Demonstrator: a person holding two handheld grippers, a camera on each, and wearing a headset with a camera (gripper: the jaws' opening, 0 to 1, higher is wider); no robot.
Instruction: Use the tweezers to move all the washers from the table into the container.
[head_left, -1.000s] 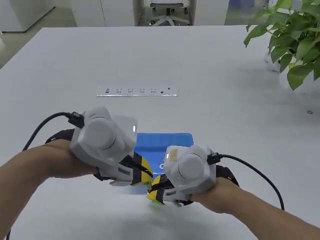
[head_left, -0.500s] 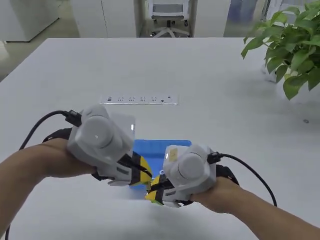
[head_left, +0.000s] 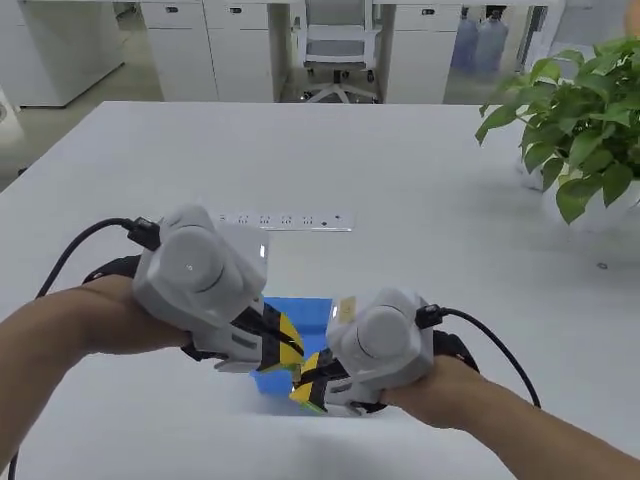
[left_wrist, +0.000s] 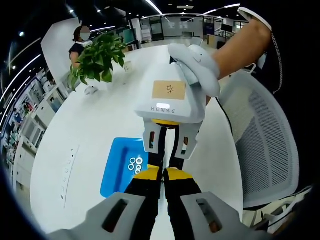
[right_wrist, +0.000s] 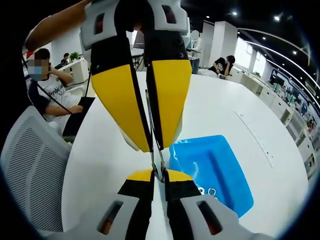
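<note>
Above the blue tray (right_wrist: 220, 165), your left gripper (right_wrist: 156, 145) and right gripper (right_wrist: 159, 176) meet tip to tip, all 4 jaws pinching (barely gapped) the tweezers (right_wrist: 150, 115).

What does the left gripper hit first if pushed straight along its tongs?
The right gripper: its tongs face the left gripper tip to tip, with the tweezers running between them. They look nearly touching, though depth is unclear.

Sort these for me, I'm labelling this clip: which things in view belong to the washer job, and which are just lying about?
Job: thin metal tweezers; small silver ring washers; blue rectangular plastic tray.
Lying about: long white power strip; green leafy potted plant; grey mesh office chair.
</note>
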